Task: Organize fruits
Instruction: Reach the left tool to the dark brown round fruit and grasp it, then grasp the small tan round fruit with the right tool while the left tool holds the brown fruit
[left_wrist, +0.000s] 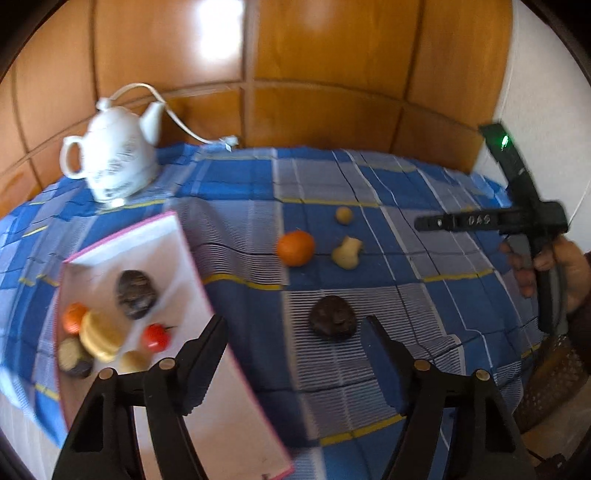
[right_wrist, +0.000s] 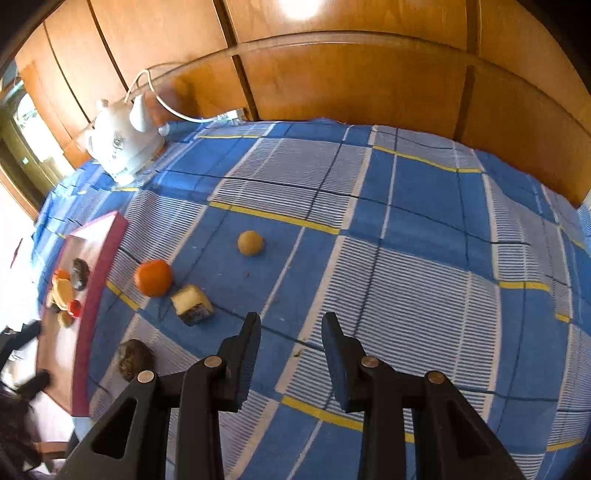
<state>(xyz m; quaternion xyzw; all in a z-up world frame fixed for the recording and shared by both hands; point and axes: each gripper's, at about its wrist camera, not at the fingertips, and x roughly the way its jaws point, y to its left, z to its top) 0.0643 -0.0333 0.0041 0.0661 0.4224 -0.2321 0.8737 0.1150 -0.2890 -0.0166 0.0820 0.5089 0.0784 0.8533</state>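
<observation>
A white tray with a pink rim (left_wrist: 173, 221) (right_wrist: 103, 258) holds several fruits, among them a dark one (left_wrist: 136, 293) and a small red one (left_wrist: 157, 336). On the blue checked cloth lie an orange (left_wrist: 295, 248) (right_wrist: 154, 277), a small tan ball (left_wrist: 344, 215) (right_wrist: 250, 242), a cut yellow piece (left_wrist: 346, 253) (right_wrist: 192, 303) and a dark round fruit (left_wrist: 333, 322) (right_wrist: 135, 359). My left gripper (left_wrist: 295, 332) is open and empty, hovering just before the dark fruit. My right gripper (right_wrist: 291, 325) is open and empty above the cloth; its body shows in the left wrist view (left_wrist: 532, 218).
A white kettle (left_wrist: 118, 158) (right_wrist: 123, 146) with a white cord stands at the back left of the table. Wooden wall panels (left_wrist: 332, 55) rise behind the table. The table's right edge falls off near a white wall (left_wrist: 546, 92).
</observation>
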